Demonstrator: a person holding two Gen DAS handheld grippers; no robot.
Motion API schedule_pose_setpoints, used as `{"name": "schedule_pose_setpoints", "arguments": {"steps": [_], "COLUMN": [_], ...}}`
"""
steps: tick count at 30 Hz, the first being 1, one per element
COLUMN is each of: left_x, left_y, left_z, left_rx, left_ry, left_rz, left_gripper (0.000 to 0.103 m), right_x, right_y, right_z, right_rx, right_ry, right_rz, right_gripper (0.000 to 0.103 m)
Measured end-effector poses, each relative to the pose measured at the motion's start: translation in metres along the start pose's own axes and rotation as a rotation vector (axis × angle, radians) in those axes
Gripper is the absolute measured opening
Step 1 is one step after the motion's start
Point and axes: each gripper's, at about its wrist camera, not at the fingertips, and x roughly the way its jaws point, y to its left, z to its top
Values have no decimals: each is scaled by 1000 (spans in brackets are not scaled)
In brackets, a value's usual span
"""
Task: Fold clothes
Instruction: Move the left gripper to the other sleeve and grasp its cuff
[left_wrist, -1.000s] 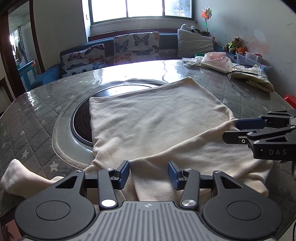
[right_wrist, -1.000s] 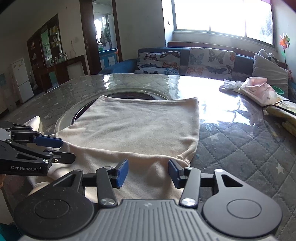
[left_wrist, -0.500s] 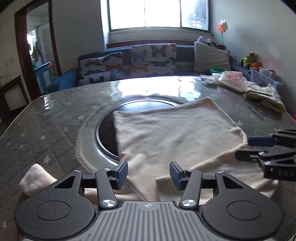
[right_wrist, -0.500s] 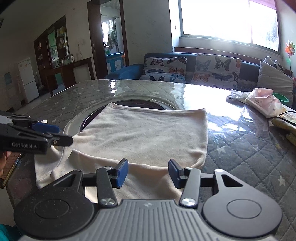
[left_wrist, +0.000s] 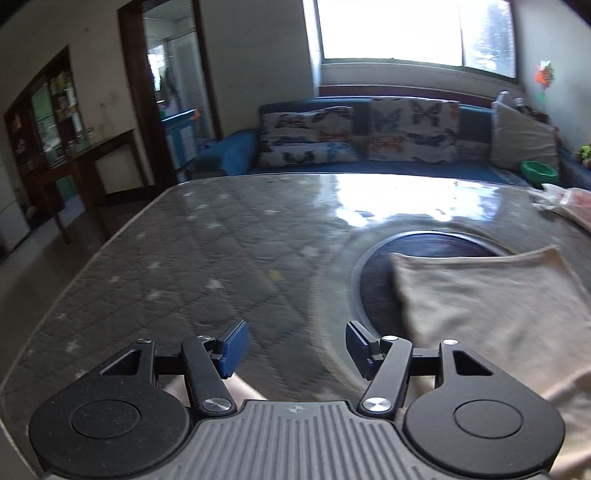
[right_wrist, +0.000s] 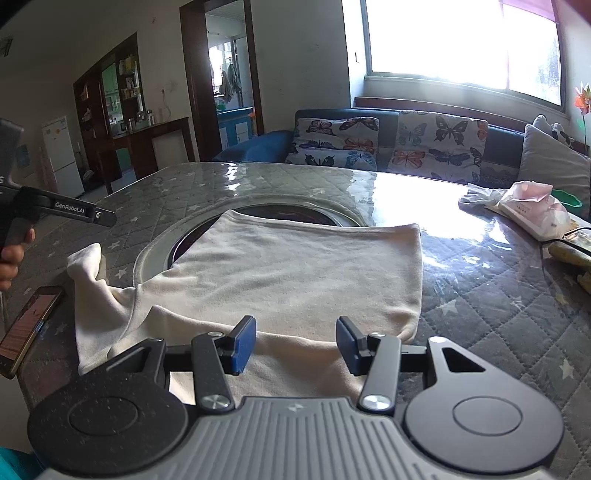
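Both our left gripper (left_wrist: 293, 347), just widened, and right gripper (right_wrist: 295, 345) gape empty; the sleeve (right_wrist: 86, 266) near the table's (right_wrist: 480, 295) left edge could slide off.

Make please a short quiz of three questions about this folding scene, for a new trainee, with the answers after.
1. True or false: the right claw is gripping the cream garment.
2. Which object lies at the table edge, left of the garment in the right wrist view? A) a phone B) a cup C) a book
3. Fill in: the garment's far part lies over a dark ____ inset in the table.

Key
1. False. Its jaws stand apart over the cloth, and nothing is pinched between them.
2. A, the phone, with its screen lit.
3. Round; the round inset. The left claw, its jaws just opening, holds nothing.
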Motion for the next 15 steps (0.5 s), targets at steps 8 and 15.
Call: {"name": "schedule_pose_setpoints", "arguments": {"steps": [8,15], "left_x": [47,62], "left_y": [42,52], "left_z": [-3,-12], "left_rx": [-27,-30], "left_ry": [103,170], "left_rz": [88,36], "left_gripper": [65,39], "right_x": [1,0], "right_y": [0,0], "right_z": [0,1], "right_rx": [5,6], "right_ry": [1,-3], "right_rz": [3,1], "right_gripper": [49,49]}}
